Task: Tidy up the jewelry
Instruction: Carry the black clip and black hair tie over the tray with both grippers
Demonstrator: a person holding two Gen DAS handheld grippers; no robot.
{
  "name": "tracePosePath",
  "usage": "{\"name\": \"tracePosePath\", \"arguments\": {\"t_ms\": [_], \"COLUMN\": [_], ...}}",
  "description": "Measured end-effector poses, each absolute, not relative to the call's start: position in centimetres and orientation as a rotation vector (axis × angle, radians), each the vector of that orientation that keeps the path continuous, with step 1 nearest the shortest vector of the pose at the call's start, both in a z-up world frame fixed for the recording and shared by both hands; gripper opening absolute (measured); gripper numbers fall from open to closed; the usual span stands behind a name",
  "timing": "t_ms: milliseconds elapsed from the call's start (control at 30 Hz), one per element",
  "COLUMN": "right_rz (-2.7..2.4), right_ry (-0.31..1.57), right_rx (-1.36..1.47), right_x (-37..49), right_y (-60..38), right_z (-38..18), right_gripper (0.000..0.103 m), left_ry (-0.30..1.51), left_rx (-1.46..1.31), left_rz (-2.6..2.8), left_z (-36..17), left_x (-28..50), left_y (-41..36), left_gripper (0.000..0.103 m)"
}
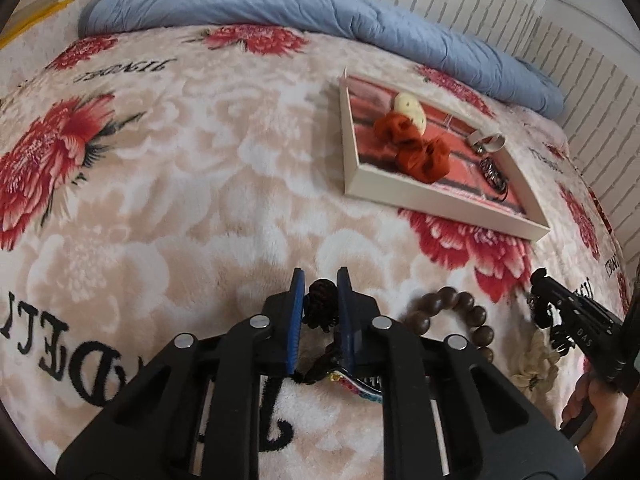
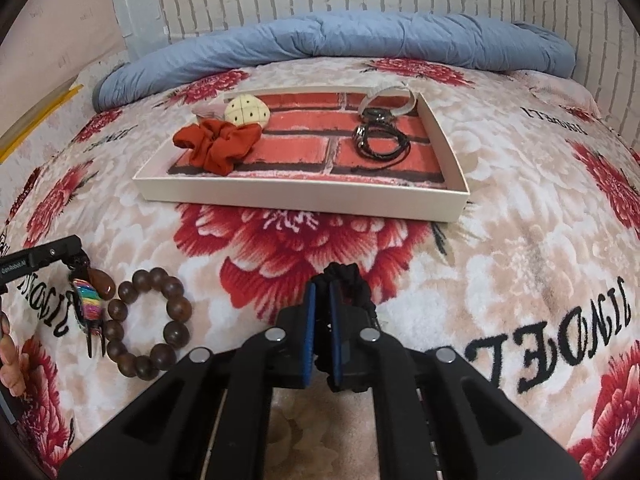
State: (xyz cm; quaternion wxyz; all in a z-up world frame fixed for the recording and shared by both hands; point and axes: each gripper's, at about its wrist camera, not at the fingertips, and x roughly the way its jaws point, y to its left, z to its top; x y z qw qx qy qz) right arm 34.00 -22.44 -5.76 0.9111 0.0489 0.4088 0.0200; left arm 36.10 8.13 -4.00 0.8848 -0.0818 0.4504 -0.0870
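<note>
White brick wallpaper backs a bed (image 1: 200, 184) spread with a plush peach blanket of red flowers, a rolled blue quilt (image 1: 320, 12) along its far edge.

Left wrist view first: the left tool (image 1: 319, 292) sits at 6 o'clock, blue pads clenched on a dark knotted hair tie (image 1: 318, 304), with a rainbow-striped clip (image 1: 356, 386) showing just under the jaws. At 4 o'clock lies the wooden bead bracelet (image 1: 460, 320) on the blanket, a cream fabric flower (image 1: 534, 364) beside it. Over at 3 o'clock the right tool (image 1: 538, 304) comes in, gripping something dark. Up at 1 o'clock, the white tray (image 1: 400, 196) with its brick-print floor holds a rust scrunchie (image 1: 416, 144), a cream dotted piece (image 1: 408, 110), a watch (image 1: 486, 142) and a dark coiled bracelet (image 1: 494, 174).

Now the right wrist view: the right tool (image 2: 322, 284) at 6 o'clock is closed on a black scrunchie (image 2: 352, 280). The tray (image 2: 304, 196) lies at 12 o'clock, scrunchie (image 2: 218, 144) at its left end, watch (image 2: 384, 104) and coiled bracelet (image 2: 378, 142) at its right. At 9 o'clock the left tool (image 2: 78, 270) hangs above the blanket, the rainbow clip (image 2: 90, 304) dangling from it, touching the bead bracelet (image 2: 148, 320).
</note>
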Motion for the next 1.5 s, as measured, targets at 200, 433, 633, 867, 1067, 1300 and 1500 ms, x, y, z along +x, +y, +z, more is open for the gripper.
{"name": "tracePosePath", "arguments": {"t_ms": [200, 433, 633, 867, 1067, 1300, 1500], "right_rz": [0.048, 0.046, 0.042, 0.034, 0.024, 0.008, -0.005], "right_ry": [0.834, 0.809, 0.773, 0.732, 0.703, 0.683, 0.684], "right_rx": [0.106, 0.097, 0.092, 0.086, 0.069, 0.06, 0.064], "right_x": [33.9, 34.1, 35.2, 37.3, 39.7, 42.6, 45.4], "right_y": [-22.6, -22.9, -23.3, -24.0, -24.5, -25.7, -27.1], "right_z": [-5.4, -3.9, -2.0, 0.7, 2.9, 4.6, 4.7], "right_gripper": [0.007, 0.006, 0.006, 0.006, 0.006, 0.006, 0.006], "left_ry": [0.917, 0.876, 0.85, 0.818, 0.786, 0.762, 0.744], "left_rx": [-0.191, -0.181, -0.168, -0.153, -0.123, -0.08, -0.056], "left_rz": [-0.184, -0.178, -0.165, -0.144, -0.139, -0.142, -0.155], "left_z": [-3.3, -1.7, -0.3, 1.6, 3.4, 4.8, 5.8], "left_x": [35.8, 35.4, 36.0, 37.8, 40.0, 42.7, 45.5], "left_y": [8.4, 8.2, 8.2, 7.8, 6.5, 4.0, 1.6], "left_gripper": [0.015, 0.015, 0.015, 0.015, 0.015, 0.015, 0.015]}}
